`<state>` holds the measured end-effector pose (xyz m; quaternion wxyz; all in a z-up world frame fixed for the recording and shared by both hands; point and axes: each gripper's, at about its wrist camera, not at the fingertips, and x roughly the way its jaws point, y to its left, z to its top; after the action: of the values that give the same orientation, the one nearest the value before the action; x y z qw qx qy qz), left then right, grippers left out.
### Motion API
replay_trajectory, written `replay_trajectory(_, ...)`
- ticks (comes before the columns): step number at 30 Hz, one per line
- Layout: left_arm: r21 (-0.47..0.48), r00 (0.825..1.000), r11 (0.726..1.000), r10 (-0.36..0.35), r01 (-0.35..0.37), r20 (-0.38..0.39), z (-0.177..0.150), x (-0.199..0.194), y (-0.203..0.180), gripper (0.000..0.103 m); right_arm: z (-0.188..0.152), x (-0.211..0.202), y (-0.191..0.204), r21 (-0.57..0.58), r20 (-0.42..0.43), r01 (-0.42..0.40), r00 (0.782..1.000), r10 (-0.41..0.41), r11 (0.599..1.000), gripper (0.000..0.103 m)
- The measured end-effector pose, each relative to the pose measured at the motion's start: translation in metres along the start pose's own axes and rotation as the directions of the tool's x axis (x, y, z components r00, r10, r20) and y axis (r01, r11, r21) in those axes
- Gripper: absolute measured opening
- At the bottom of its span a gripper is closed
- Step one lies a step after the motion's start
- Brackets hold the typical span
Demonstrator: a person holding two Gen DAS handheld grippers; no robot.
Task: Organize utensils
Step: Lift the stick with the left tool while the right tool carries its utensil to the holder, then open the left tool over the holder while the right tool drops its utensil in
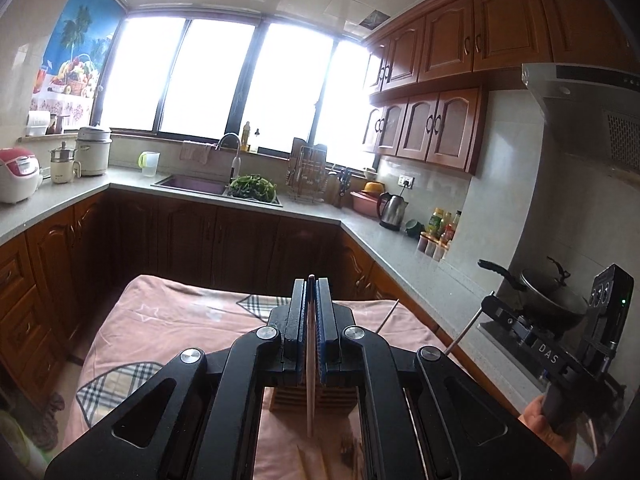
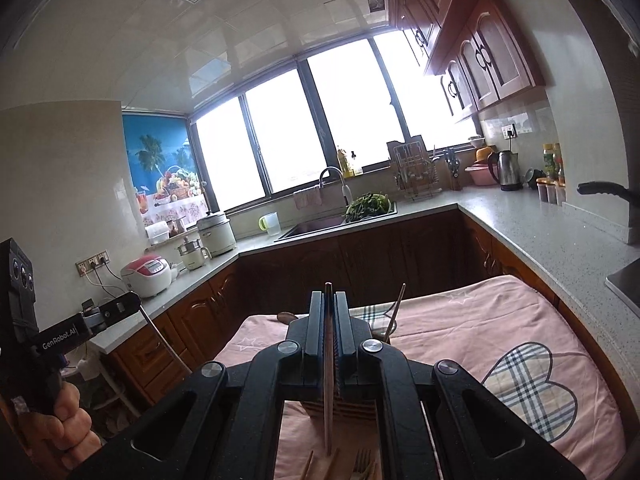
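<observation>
While each gripper holds one chopstick aloft, the sorting step is mid-carry.

The left gripper (image 1: 311,280) has its fingers closed on a pale chopstick (image 1: 310,396); the right gripper (image 2: 329,294) is clamped on a darker chopstick (image 2: 329,400). Both sticks hang above a slotted wooden holder (image 2: 352,406) on the pink-clothed worktop (image 2: 460,320), loose utensils (image 2: 360,466) at six o'clock. Next, probably: lower each tip into a slot, then release.

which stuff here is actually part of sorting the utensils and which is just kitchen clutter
Part of the job:
- chopstick clamped in the left gripper
- chopstick clamped in the right gripper
- wooden utensil holder
- fork on the pink cloth

Just lying about:
- kettle
- rice cooker
- wok
- greens in the sink
</observation>
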<state>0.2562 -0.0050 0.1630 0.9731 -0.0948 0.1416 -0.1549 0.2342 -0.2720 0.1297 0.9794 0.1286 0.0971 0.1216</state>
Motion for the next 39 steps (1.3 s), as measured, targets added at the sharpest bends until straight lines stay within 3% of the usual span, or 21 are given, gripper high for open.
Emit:
replay_trajectory(14,-0.009,0.995,0.998,0.061,-0.06,0.077,0.036,0.065,0.006,0.003,0.037,0.045,-0.013,-0.033,0.095,0.056,0.994,-0.052,0.998,0.004)
replay_trajectory(26,-0.098,0.996,0.991,0.091,-0.091,-0.008,-0.02,0.13,0.031,0.003,-0.012,0.095,-0.036,-0.002,0.009,0.077,0.997,-0.077,0.997,0.004)
replay_trajectory(39,-0.082,0.988,0.991,0.098,-0.108,-0.116,-0.052,0.157,0.031,0.004,-0.038,0.118,-0.056,0.054,-0.093,0.092,0.992,-0.087,0.994,0.004)
